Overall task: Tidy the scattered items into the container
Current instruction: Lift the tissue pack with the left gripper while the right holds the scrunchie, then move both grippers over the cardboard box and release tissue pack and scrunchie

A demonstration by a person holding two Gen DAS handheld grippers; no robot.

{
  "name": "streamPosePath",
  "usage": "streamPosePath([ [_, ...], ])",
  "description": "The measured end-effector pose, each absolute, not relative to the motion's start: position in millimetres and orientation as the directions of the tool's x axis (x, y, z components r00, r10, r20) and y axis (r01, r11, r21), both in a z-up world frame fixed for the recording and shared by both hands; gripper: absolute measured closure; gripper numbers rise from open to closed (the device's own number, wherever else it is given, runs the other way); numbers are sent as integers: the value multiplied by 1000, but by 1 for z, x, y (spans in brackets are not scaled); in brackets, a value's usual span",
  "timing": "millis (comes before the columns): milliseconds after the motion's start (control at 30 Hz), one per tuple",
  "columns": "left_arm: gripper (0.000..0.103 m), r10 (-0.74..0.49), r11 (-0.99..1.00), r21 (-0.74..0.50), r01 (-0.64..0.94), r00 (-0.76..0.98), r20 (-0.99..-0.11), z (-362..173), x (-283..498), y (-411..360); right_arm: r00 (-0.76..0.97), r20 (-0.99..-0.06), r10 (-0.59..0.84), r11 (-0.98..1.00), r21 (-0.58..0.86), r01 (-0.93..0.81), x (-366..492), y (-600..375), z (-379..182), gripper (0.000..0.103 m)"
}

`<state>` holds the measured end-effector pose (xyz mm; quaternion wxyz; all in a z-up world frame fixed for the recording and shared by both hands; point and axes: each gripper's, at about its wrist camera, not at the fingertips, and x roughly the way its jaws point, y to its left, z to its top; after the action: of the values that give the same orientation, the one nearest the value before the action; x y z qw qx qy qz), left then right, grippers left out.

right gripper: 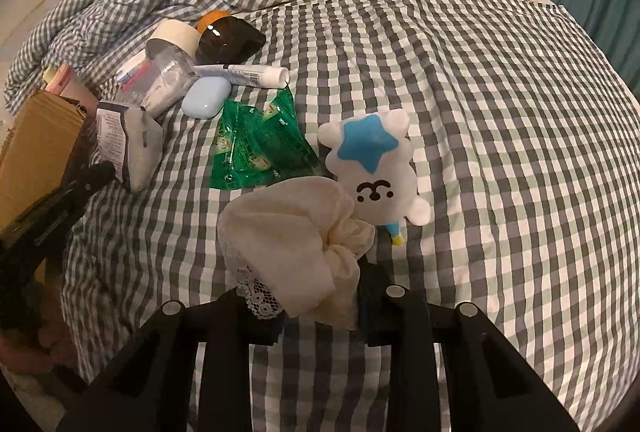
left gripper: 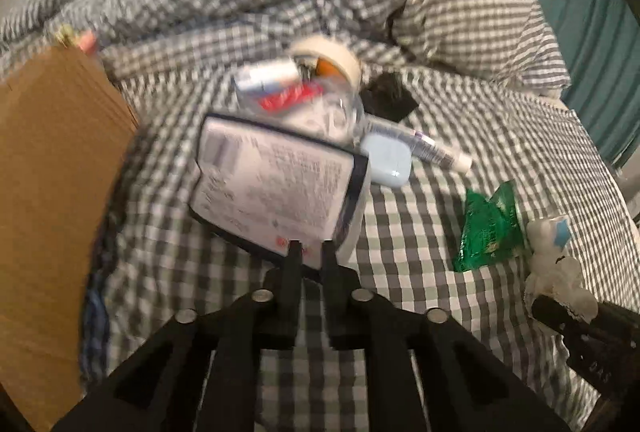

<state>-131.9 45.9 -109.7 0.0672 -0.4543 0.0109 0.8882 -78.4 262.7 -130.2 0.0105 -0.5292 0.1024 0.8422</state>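
The left tongs (left gripper: 310, 246) are clamped on the bottom edge of a white printed packet (left gripper: 276, 187) with a dark border, which hangs lifted clear of the checked bed (left gripper: 400, 232); the picture is smeared there, so how deep the bite goes is hard to say. The cardboard box (left gripper: 52, 191), surely the container, stands open at about nine o'clock from the packet, just beside it. The right tongs (right gripper: 320, 296) are closed on a cream scrunchie (right gripper: 292, 240) with a lace trim, bunched between the jaws low over the bed.

So the step in hand looks like a double carry: each hand has its item and neither has reached the box. Still lying scattered are a green foil sachet (right gripper: 256, 151) in the middle, a white plush toy with a blue star (right gripper: 372, 167) at its three o'clock, a pale blue case (right gripper: 206, 97) at its eleven o'clock, a white tube (right gripper: 244, 73) just beyond that, a clear bottle (right gripper: 160, 75), and a dark pair of glasses (right gripper: 228, 39) further toward twelve.

Next, I would judge, the left hand must swing toward nine o'clock until the packet is over the box's mouth, then part the jaws only once it is past the rim, since the pinch on one edge may let it swivel. The right hand has the longer way to go, across the clutter, and should wait its turn so the two do not meet over the opening
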Motion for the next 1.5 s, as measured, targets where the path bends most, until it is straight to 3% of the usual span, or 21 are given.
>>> streamPosePath([
  [33, 56, 104, -991, -32, -131, -590, -800, -106, -129, 46, -437, -895, -92, -979, 162, -124, -79, 262, -131, 77],
  [67, 17, 91, -992, -18, -125, -604, -792, -102, -126, 46, -436, -895, -92, -979, 161, -124, -78, 261, -131, 77],
  [100, 5, 72, -994, -2, -112, -627, -776, -99, -124, 46, -437, -895, -93, -979, 163, -125, -78, 261, -131, 77],
  [133, 0, 61, -994, 11, -106, -654, -754, -96, -121, 47, -436, -895, -96, -979, 165, -124, -77, 261, -131, 77],
  [233, 0, 24, -992, 69, -109, -677, -735, -101, -122, 57, -434, -896, -93, -979, 162, -123, -76, 260, -132, 77],
  [433, 0, -172, -974, 227, -22, -582, -795, -164, -166, 69, -426, -901, -89, -979, 159, -131, -75, 265, -134, 76],
  [533, 0, -82, -995, 95, 7, -574, -815, -169, -173, 51, -421, -903, -88, -979, 157, -133, -76, 266, -134, 76],
  [600, 16, -18, -999, 32, -15, -547, -837, -169, -177, 45, -420, -903, -90, -978, 159, -132, -76, 265, -134, 76],
  [733, 75, -5, -997, 49, -67, -544, -839, -154, -172, 48, -433, -897, -93, -980, 160, -121, -76, 262, -128, 76],
  [933, 78, 30, -998, 9, -67, -565, -824, -124, -146, 35, -473, -876, -96, -983, 158, -93, -69, 253, -103, 77],
  [1233, 78, 61, -995, 5, -97, -668, -742, -39, -93, 28, -568, -813, -125, -988, 156, -5, -53, 212, -42, 77],
  [1500, 78, 79, -995, -15, -101, -673, -735, -22, -63, 15, -599, -791, -126, -990, 137, 28, -32, 188, -17, 77],
])
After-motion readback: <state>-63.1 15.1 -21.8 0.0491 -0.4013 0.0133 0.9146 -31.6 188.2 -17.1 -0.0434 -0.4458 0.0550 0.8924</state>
